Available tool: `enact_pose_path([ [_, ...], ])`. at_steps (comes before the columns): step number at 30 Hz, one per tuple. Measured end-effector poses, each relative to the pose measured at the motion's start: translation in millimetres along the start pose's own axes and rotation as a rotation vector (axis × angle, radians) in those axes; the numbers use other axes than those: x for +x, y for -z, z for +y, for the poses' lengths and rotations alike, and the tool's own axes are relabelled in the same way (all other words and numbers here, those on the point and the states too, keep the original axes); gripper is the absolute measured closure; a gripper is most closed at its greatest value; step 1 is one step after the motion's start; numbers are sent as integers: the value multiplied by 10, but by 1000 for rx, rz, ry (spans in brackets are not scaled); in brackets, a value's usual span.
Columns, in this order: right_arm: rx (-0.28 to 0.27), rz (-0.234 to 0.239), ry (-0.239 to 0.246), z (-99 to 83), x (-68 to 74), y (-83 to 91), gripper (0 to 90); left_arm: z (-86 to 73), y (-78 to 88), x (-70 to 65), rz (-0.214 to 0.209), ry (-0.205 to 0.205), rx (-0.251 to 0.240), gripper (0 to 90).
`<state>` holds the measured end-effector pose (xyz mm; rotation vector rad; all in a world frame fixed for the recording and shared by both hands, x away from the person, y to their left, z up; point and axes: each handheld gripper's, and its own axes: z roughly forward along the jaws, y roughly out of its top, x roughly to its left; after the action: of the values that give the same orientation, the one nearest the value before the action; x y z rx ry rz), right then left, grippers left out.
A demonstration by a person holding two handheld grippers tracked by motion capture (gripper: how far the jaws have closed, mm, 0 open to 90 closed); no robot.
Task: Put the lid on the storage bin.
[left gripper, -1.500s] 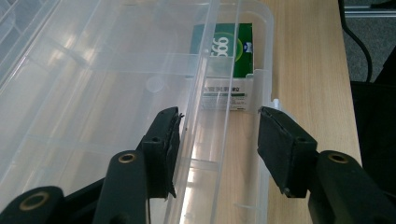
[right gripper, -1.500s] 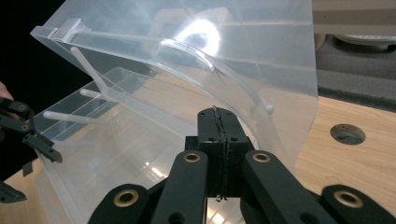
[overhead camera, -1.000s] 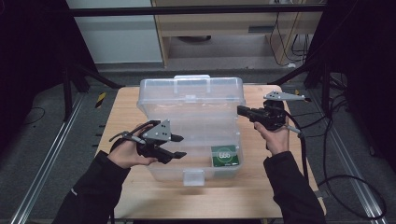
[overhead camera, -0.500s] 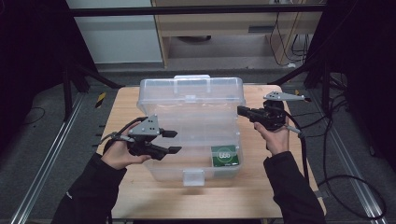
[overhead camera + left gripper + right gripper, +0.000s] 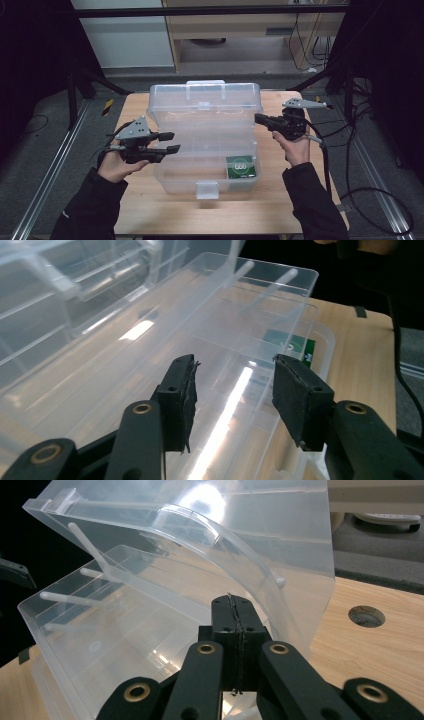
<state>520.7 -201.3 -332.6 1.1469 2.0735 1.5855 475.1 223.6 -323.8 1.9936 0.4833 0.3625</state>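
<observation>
1. Clear plastic storage box (image 5: pixel 205 150) w/ hinged lid sits mid worktop (image 5: pixel 280 200), lid (image 5: pixel 205 102) swung up & back, standing roughly upright behind the tub. See-through walls, white latch tab (image 5: pixel 207 190) at the near edge, moulded handle at the lid top.
2. Inside, near-right corner of the tub: small green square card w/ white print (image 5: pixel 241 167), lying flat.
3. My left tool (image 5: pixel 169 142) hangs at the box's left side, pointing level toward it, tips just over the left wall. In the left gripper view its pads (image 5: pixel 182 395) stand apart w/ nothing between them; jaws have just been closing a bit, but it's released, gripping nothing.
4. My right tool (image 5: pixel 259 119) is at the box's right rear, pointing level at the lid's right edge. Right gripper view: tool (image 5: pixel 235 605) clenched, pads pressed together, tip just by the lid's curved side wall; can't tell if it touches. Nothing held.
5. Both forearms in dark sleeves come in from the near edge, hands well apart, box between them.
6. Around: round hole in the worktop (image 5: pixel 366 616) right of the box; black cables (image 5: pixel 360 165) trail on the grey floor at right; wooden cabinet (image 5: pixel 240 30) behind.
</observation>
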Motion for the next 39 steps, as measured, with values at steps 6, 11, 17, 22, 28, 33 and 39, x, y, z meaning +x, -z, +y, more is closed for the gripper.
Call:
enact_pose_path([
  [6, 7, 1, -1, -4, 4, -12, 900, -79, 88, 65, 56, 53, -17, 577],
  [11, 7, -2, 1, -4, 0, -8, 900, -131, 139, 98, 123, 76, -22, 651],
  [17, 9, -3, 6, -4, 7, -3, 900, -170, 212, 167, 220, 148, -82, 786],
  [22, 13, -5, 11, -8, 8, 6, 900, -163, 246, 230, 268, 200, -128, 842],
  [28, 24, 0, 18, -21, 30, 3, 900, -132, 248, 303, 315, 239, -156, 885],
  [33, 31, 10, 16, -53, 47, -1, 900, -100, 235, 333, 327, 237, -160, 889],
  [39, 64, 29, 21, -187, 70, 14, 900, -77, 230, 345, 326, 231, -166, 889],
])
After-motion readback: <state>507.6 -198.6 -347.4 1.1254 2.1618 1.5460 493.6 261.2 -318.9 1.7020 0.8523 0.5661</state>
